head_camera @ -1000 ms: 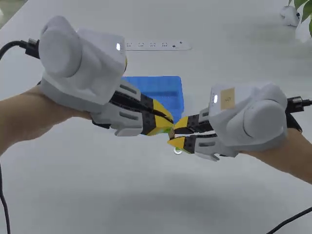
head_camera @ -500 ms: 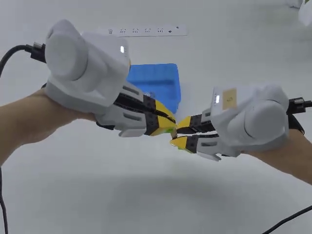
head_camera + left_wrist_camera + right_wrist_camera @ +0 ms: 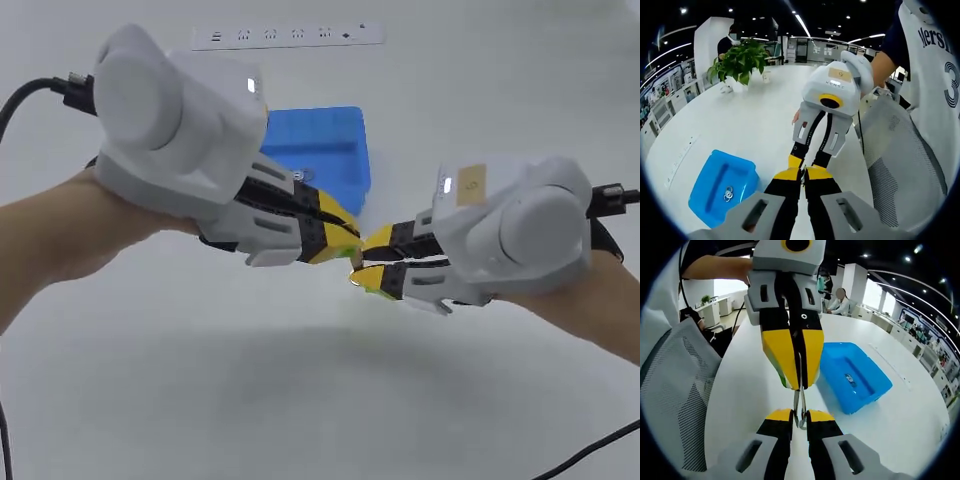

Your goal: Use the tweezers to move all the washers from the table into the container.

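Both grippers meet tip to tip low over the counter [image 3: 300,400], just beside the blue container [image 3: 335,160]. The left gripper [image 3: 338,243] has its yellow fingers [image 3: 780,347] pressed together on the tweezers [image 3: 800,410]. The right gripper [image 3: 372,272] has its fingers [image 3: 777,416] closed on the thin prongs from the opposite side, probably to steady or re-seat the tool so its tips line up for a pick. Some washers [image 3: 728,193] already lie in the container's well. Whether a washer sits in the tweezers' tips I cannot tell. Working this close to the container should keep any carry short.
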### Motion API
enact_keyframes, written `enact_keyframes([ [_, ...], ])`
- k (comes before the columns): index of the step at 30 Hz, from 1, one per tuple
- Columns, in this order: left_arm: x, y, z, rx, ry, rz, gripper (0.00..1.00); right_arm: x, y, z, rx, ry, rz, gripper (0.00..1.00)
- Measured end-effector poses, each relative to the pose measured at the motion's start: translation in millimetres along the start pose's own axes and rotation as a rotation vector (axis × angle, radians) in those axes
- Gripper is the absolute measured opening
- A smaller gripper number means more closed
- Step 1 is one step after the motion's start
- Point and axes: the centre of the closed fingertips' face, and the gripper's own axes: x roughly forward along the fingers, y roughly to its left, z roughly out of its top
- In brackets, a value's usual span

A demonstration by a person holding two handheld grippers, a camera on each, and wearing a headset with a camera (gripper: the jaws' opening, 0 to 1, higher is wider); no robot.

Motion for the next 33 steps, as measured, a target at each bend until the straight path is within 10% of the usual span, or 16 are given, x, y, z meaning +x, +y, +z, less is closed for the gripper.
enact_keyframes([
  [33, 7.3, -2.9, -6.6, 0.001, 0.031, -0.019, 0.07, 6.8, 0.8, -5.2, 0.023, 0.013, 0.018, 0.1],
])
